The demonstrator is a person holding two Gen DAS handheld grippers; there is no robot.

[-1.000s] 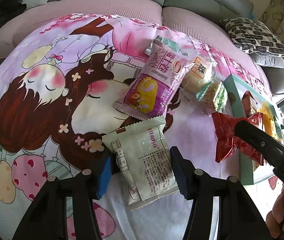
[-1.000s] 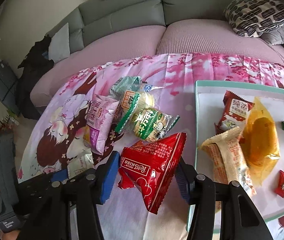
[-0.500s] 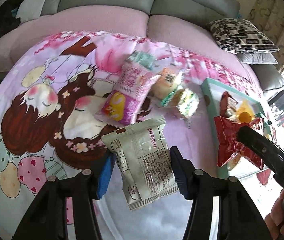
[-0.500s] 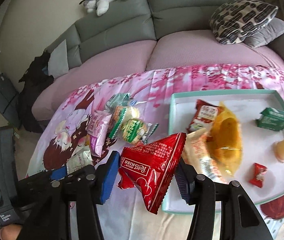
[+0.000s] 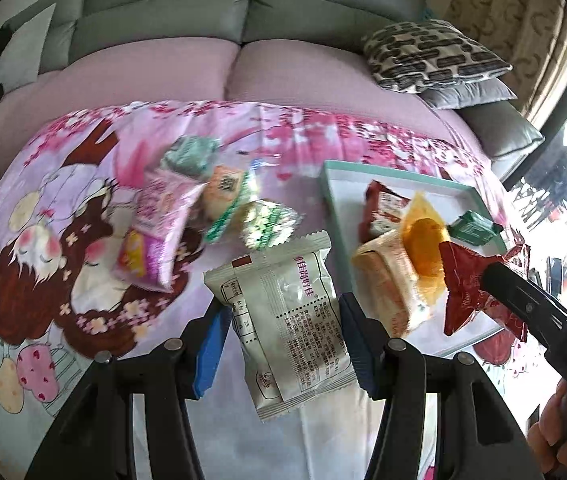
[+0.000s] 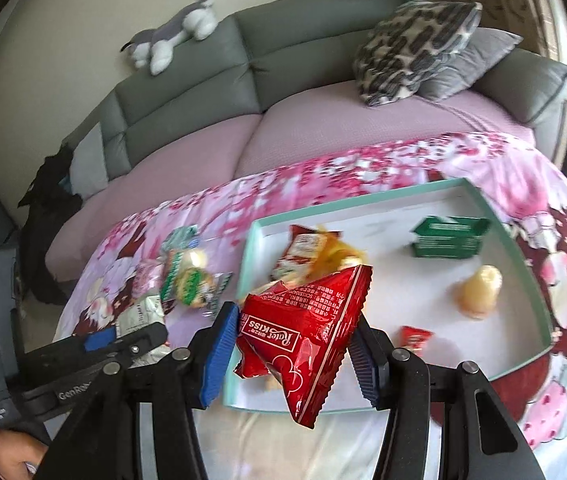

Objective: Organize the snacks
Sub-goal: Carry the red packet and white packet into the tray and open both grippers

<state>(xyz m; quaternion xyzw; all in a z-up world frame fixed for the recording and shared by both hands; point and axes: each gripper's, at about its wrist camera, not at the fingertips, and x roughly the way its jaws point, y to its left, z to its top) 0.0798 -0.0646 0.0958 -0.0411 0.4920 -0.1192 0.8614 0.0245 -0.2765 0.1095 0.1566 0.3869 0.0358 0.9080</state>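
Observation:
My left gripper [image 5: 281, 332] is shut on a pale grey-green snack packet [image 5: 287, 320] and holds it above the cartoon cloth, left of the tray. My right gripper [image 6: 289, 354] is shut on a red triangular Rater Kiss packet [image 6: 307, 328], held over the near left corner of the teal-rimmed white tray [image 6: 523, 248]. The tray also shows in the left wrist view [image 5: 339, 196]. In the tray lie a red packet [image 6: 303, 248], an orange pouch [image 5: 423, 244], a green box [image 6: 449, 236], a yellow jelly cup [image 6: 477, 290] and a small red candy [image 6: 415, 338].
A loose heap of snacks lies on the cloth left of the tray: a pink packet [image 5: 155, 232], green-striped packets [image 5: 267, 224] and a teal one [image 5: 189, 156]. Behind is a grey sofa [image 6: 283, 52] with pink seat cover, patterned cushions [image 6: 411, 40] and a plush toy [image 6: 175, 32].
Both grippers have lifted and moved right toward the tray, each still holding its packet. The red packet now hangs over the tray's near left corner.

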